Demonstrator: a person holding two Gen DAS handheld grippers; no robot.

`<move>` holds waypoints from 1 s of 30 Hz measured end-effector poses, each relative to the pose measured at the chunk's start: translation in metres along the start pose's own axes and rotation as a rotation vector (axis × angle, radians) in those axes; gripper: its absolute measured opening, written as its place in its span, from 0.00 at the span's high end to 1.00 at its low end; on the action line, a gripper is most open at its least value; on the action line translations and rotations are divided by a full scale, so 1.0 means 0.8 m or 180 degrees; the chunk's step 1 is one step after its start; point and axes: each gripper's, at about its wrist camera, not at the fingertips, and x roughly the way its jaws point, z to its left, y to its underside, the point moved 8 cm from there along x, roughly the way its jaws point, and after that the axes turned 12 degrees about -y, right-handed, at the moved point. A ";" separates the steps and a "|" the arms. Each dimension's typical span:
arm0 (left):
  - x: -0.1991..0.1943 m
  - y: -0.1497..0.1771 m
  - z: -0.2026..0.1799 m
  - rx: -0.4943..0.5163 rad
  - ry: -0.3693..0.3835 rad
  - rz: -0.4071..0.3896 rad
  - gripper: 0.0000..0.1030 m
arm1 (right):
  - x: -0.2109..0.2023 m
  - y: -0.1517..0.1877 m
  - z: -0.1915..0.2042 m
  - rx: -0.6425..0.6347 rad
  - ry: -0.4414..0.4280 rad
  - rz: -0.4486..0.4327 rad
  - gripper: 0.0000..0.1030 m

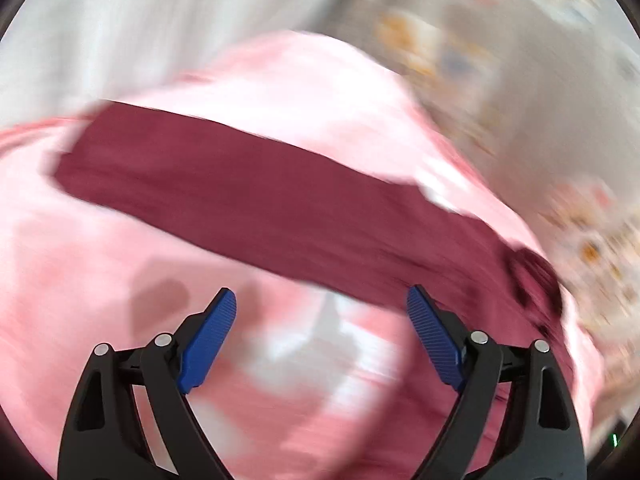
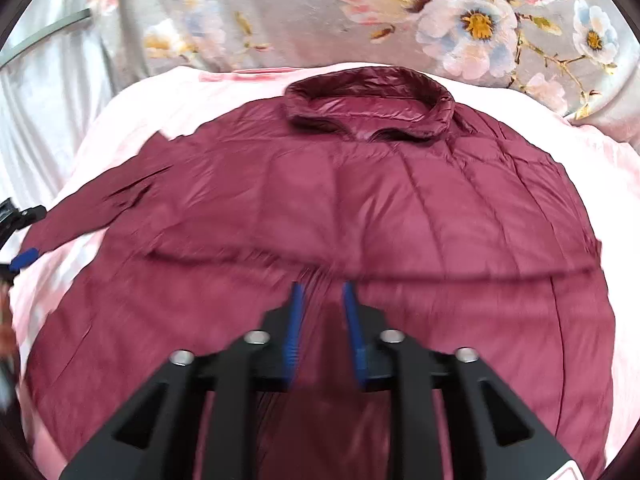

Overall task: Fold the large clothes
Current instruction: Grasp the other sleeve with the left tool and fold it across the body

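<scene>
A dark red quilted jacket (image 2: 360,208) lies spread flat on a pink sheet (image 2: 132,112), its collar (image 2: 368,108) at the far side. One long sleeve (image 1: 240,192) stretches out across the pink sheet in the blurred left wrist view. My left gripper (image 1: 322,300) hovers just short of that sleeve, wide open with nothing between its blue pads. My right gripper (image 2: 322,292) is low over the middle of the jacket body, where small creases run toward its tips. Its jaws stand a little apart and the pads do not press on the fabric.
A grey cloth with large printed flowers (image 2: 460,20) lies beyond the collar. White fabric (image 2: 48,92) hangs at the far left. A blue pad (image 2: 24,258) of the other gripper shows at the left edge by the sleeve's cuff.
</scene>
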 end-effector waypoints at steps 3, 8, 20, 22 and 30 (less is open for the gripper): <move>0.022 -0.040 0.106 -0.0422 -0.0480 0.0012 0.18 | -0.013 0.027 0.020 -0.0093 -0.0054 0.0016 0.69; 0.055 -0.074 0.223 -0.1021 -0.0829 0.0052 0.18 | -0.007 0.051 0.024 -0.0100 -0.0003 0.0072 0.59; 0.062 -0.115 0.124 -0.0328 -0.0469 -0.0093 0.95 | 0.002 0.053 0.012 -0.0015 0.0081 0.0122 0.42; 0.026 -0.126 0.056 -0.0026 -0.0274 -0.0303 0.96 | 0.002 0.053 0.012 0.0000 0.0085 0.0115 0.41; -0.140 -0.049 -0.275 0.1202 0.1077 -0.0700 0.95 | -0.010 0.050 0.002 0.0160 -0.0015 -0.0029 0.40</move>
